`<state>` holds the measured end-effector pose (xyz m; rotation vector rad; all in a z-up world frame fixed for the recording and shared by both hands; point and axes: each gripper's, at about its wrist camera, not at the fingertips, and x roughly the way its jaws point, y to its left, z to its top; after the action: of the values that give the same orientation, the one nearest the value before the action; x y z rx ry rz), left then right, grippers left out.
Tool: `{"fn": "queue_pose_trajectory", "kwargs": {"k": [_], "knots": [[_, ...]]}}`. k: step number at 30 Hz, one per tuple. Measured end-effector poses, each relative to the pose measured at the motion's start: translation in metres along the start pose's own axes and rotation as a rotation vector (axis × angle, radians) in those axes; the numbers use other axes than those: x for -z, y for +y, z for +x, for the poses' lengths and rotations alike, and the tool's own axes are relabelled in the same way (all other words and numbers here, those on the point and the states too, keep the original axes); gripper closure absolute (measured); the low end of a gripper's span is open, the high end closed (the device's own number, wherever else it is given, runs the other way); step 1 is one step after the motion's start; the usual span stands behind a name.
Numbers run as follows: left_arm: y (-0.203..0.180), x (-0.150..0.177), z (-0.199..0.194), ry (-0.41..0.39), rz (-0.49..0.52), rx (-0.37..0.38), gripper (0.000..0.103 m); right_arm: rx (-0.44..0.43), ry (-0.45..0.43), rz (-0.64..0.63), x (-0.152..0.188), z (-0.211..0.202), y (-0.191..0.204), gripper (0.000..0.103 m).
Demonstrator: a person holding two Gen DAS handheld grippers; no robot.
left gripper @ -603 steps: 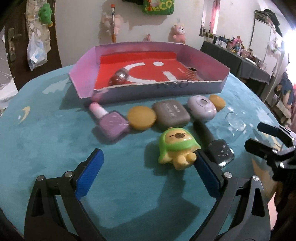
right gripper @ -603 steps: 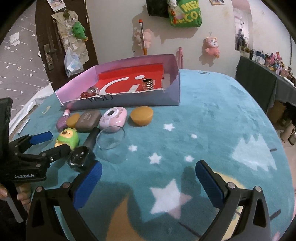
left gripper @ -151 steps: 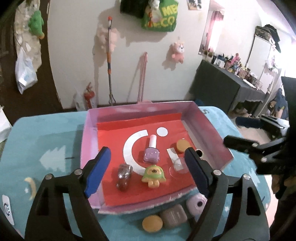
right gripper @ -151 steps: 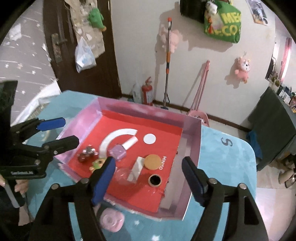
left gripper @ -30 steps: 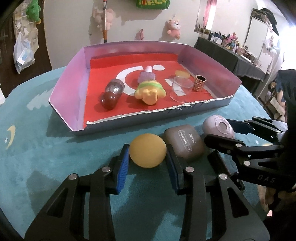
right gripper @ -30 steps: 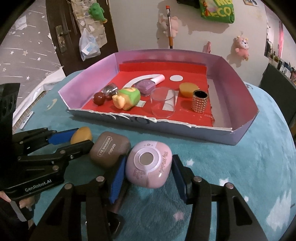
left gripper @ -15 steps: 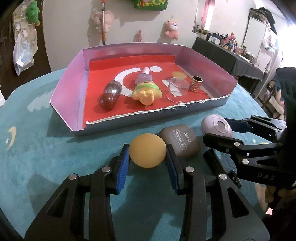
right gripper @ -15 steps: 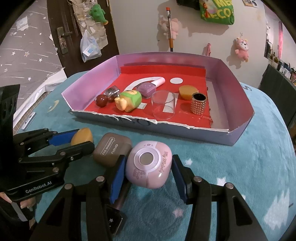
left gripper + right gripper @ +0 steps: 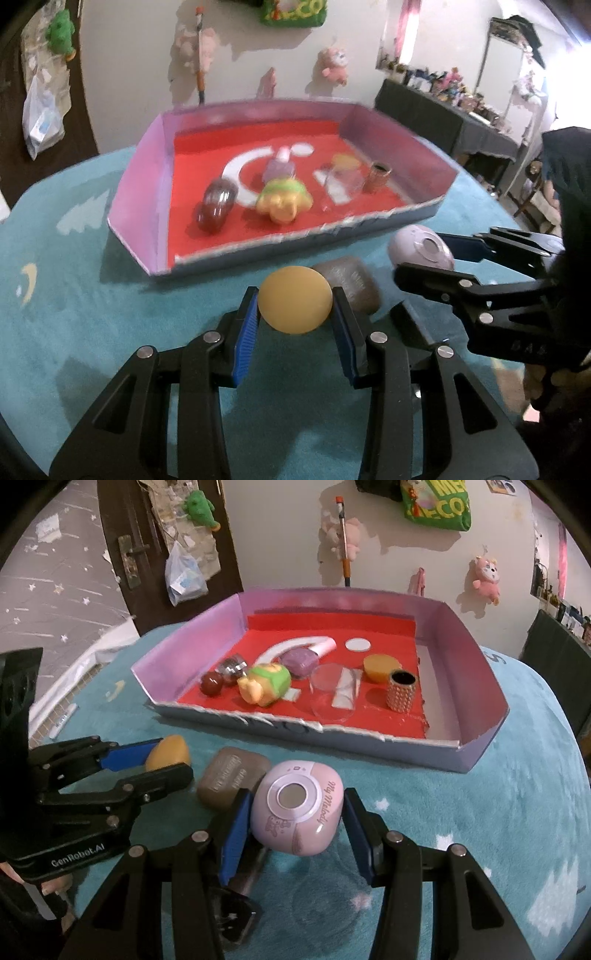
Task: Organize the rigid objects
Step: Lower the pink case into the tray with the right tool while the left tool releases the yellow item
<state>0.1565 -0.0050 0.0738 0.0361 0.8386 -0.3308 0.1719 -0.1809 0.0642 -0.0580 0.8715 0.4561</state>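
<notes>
**Now: two rounded pieces clamped, five more lying in the tray**

Both grippers hold something just in front of the tray. The left gripper (image 9: 294, 317) has its jaws closed on a smooth, matte yellow disc (image 9: 294, 299), round-faced and thick-edged, held with its flat face toward the camera. The right gripper (image 9: 293, 818) has its jaws pressed to both sides of a glossy pink case (image 9: 297, 806), a rounded-square pebble with a silver ring on its top face and cursive lettering along one edge; that top face tilts up toward the camera.

Between the two held pieces one brown case (image 9: 231, 777) with rounded corners lies flat on the teal, fuzzy table (image 9: 461, 830), touching neither tray nor disc that I can tell. A dark, faceted object (image 9: 236, 919) lies low under the right gripper, too hidden to name.

The tray (image 9: 476, 657) is a shallow cardboard box with lilac walls, a torn near edge and a red floor. Inside, counted: one dark red and silver capsule (image 9: 221, 675), one green-hooded yellow figurine (image 9: 264, 685) on its side, one purple nail polish bottle (image 9: 301, 661) lying with its pale cap pointing to the far wall, one clear plastic cup (image 9: 332, 694) on its side with its mouth toward the near edge, one second yellow disc (image 9: 380, 666), and one studded gold cylinder (image 9: 402, 696) upright.
</notes>
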Motion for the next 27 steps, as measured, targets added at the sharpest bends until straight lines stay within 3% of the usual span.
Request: {"fn": "queue_pose_trajectory", "kwargs": {"k": [6,11,19,27], "knots": [[0.009,-0.047,-0.018,-0.069,0.037,0.0,0.067,-0.065,-0.078,-0.028,-0.041,-0.026,0.002,0.05],[0.027,-0.094,0.011,-0.003,0.062,0.016,0.067,-0.078,-0.084,-0.041,-0.097,-0.016,-0.009,0.05],[0.045,-0.135,0.076,0.121,0.104,0.03,0.067,-0.044,0.062,-0.026,-0.152,0.055,-0.035,0.05],[0.057,-0.142,0.122,0.246,0.107,0.004,0.067,-0.025,0.201,0.007,-0.163,0.109,-0.054,0.05]]}}
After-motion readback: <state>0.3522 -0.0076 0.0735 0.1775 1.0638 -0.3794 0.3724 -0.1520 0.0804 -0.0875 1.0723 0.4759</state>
